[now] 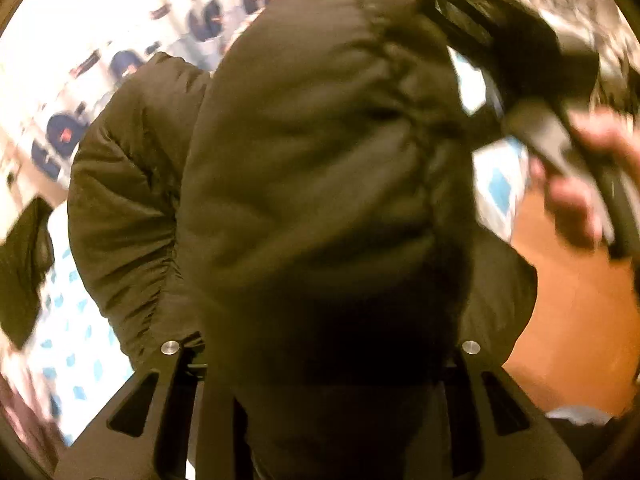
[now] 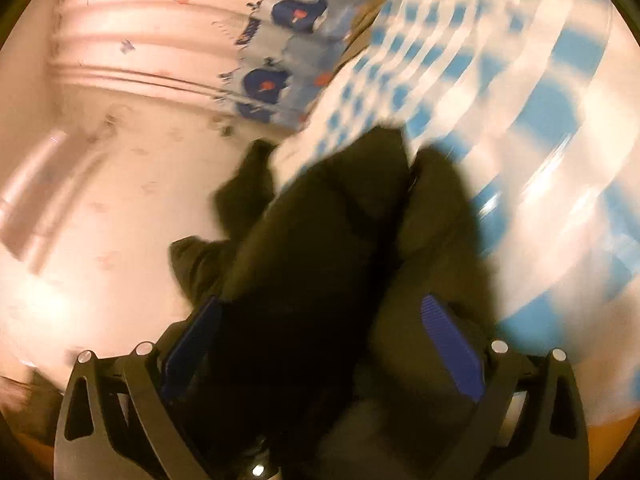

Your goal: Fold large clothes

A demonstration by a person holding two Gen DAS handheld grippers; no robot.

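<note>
A large dark padded jacket [image 1: 320, 168] fills the left wrist view. It hangs bunched between the fingers of my left gripper [image 1: 320, 356], which is shut on it; the fingertips are buried in the fabric. My right gripper [image 1: 532, 92] shows at the upper right of that view, held by a hand, at the jacket's far edge. In the right wrist view my right gripper [image 2: 320, 344] is shut on a thick fold of the same jacket [image 2: 320, 240], with its blue pads [image 2: 450, 352] pressed against the cloth. Both views are blurred by motion.
Below lies a bed sheet with a blue and white check [image 2: 500, 92]. A pillow or cover with dark blue prints [image 2: 276, 80] lies at the far side. A pale wall [image 2: 100, 160] stands on the left. An orange wooden floor [image 1: 568, 300] shows at the right.
</note>
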